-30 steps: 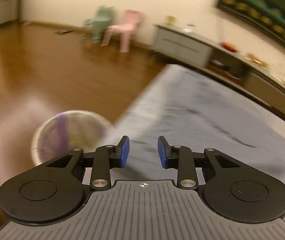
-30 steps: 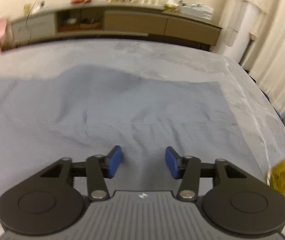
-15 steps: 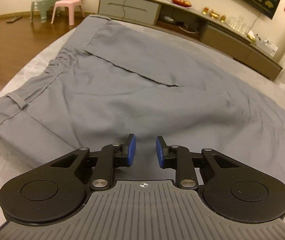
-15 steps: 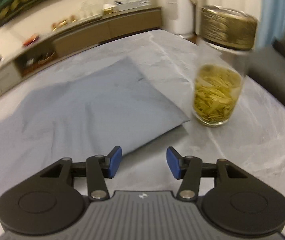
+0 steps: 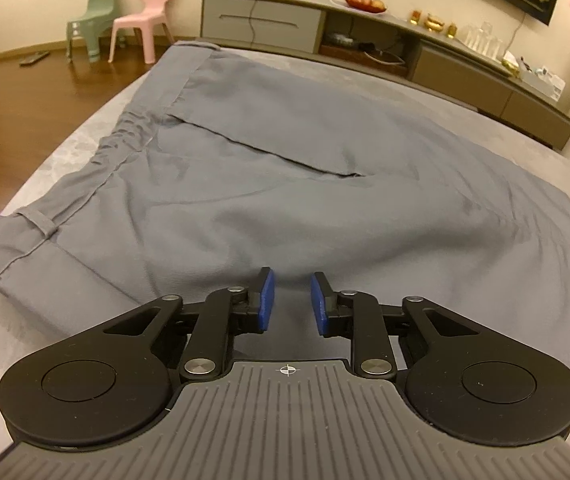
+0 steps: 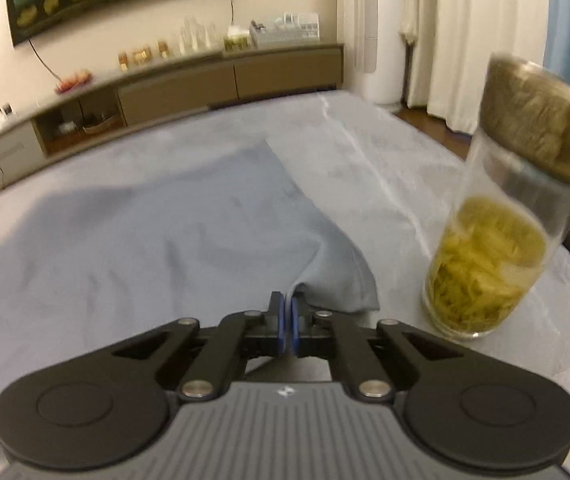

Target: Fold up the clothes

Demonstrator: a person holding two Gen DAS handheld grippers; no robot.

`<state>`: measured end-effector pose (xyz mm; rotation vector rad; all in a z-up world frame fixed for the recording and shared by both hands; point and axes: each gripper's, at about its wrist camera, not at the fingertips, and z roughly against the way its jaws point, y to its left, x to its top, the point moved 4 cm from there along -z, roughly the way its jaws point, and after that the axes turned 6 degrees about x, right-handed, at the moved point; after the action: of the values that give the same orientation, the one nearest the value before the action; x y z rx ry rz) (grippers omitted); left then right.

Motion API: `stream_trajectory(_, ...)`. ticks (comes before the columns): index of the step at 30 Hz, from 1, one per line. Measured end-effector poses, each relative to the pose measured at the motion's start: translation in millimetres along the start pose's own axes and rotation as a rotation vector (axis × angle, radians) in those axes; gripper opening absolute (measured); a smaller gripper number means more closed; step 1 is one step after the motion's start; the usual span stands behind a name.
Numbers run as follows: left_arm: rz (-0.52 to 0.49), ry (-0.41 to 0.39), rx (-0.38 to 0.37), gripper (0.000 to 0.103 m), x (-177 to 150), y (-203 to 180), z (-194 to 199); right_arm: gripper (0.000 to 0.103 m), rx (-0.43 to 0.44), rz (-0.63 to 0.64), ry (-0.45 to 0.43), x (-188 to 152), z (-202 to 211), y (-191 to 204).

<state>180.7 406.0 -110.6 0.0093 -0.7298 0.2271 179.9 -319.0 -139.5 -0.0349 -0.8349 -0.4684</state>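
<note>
Grey trousers (image 5: 269,168) lie spread flat on a grey marbled table (image 5: 57,160), waistband with a belt loop at the left. My left gripper (image 5: 292,302) is open and empty, low over the near edge of the trousers by the seat. In the right wrist view the leg end of the trousers (image 6: 173,240) lies across the table. My right gripper (image 6: 287,316) is shut on the near corner of the leg hem, which is pulled up into a small peak.
A glass jar (image 6: 505,224) with yellow-green tea leaves and a dark lid stands on the table (image 6: 385,168) just right of the right gripper. A long low cabinet (image 5: 405,48) runs along the far wall. Two small plastic chairs (image 5: 125,20) stand on the wooden floor.
My right gripper has closed on the trouser leg hem corner and the jar is nearer on the right. My left gripper has opened slightly and kept its place over the trousers.
</note>
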Motion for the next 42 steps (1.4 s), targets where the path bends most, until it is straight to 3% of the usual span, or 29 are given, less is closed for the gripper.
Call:
stream_trajectory(5, 0.021, -0.004, -0.020, 0.004, -2.1, 11.0, 2.5, 0.003, 0.009, 0.074, -0.210, 20.6, 28.1, 17.4)
stream_trajectory(6, 0.025, -0.003, -0.024, 0.003, -2.1, 12.1, 2.7, 0.003, -0.010, 0.095, -0.220, 22.0, 26.6, 18.4)
stream_trajectory(11, 0.038, 0.002, -0.020, 0.000, -2.0, 11.5, 4.3, 0.003, -0.061, 0.056, -0.070, 18.2, -8.6, 6.6)
stream_trajectory(15, 0.019, -0.002, 0.001, 0.000, -2.1, 6.1, 7.0, 0.003, -0.007, 0.075, -0.190, 29.0, 10.1, 8.6)
stream_trajectory(19, 0.029, -0.001, 0.013, 0.000, -3.0, 4.9, 10.4, 0.005, -0.032, 0.056, -0.006, 13.9, -29.5, -4.1)
stream_trajectory(21, 0.066, -0.005, 0.026, 0.001, -4.8, 9.1, 17.3, 0.016, -0.053, 0.064, -0.003, 17.7, -21.9, 0.6)
stream_trajectory(22, 0.089, -0.010, 0.032, 0.011, -6.0, 11.6, 22.9, 0.024, -0.071, 0.048, -0.020, 18.8, -11.2, 1.2)
stream_trajectory(23, 0.103, -0.032, 0.029, 0.018, -8.1, 13.7, 33.2, 0.046, -0.096, 0.035, -0.050, 18.7, 2.0, 2.8)
stream_trajectory(24, 0.115, -0.057, 0.024, 0.029, -10.5, 15.7, 44.5, 0.059, -0.121, 0.022, -0.079, 18.5, 15.4, 4.4)
stream_trajectory(25, 0.128, -0.082, 0.020, 0.031, -12.9, 17.8, 55.8, 0.060, -0.149, 0.024, -0.120, 17.6, 31.2, 6.7)
stream_trajectory(29, 0.250, -0.104, 0.001, 0.032, -23.7, 53.5, 75.7, 0.059, -0.055, 0.172, -0.199, 6.5, 63.0, 59.7)
stream_trajectory(33, 0.397, -0.103, -0.017, 0.030, -29.0, 99.5, 77.4, 0.046, -0.011, 0.259, -0.174, -1.6, 66.6, 112.4)
stream_trajectory(35, 0.470, -0.102, -0.025, 0.031, -31.7, 122.6, 78.2, 0.052, 0.011, 0.302, -0.161, -5.7, 68.4, 138.7)
stream_trajectory(38, 0.580, -0.100, -0.039, 0.035, -35.7, 157.2, 79.5, 0.044, 0.044, 0.367, -0.142, -12.0, 71.1, 178.2)
stream_trajectory(42, 0.697, -0.090, -0.056, 0.041, -38.8, 195.0, 77.5, 0.045, 0.088, 0.453, -0.117, -20.4, 74.9, 230.7)
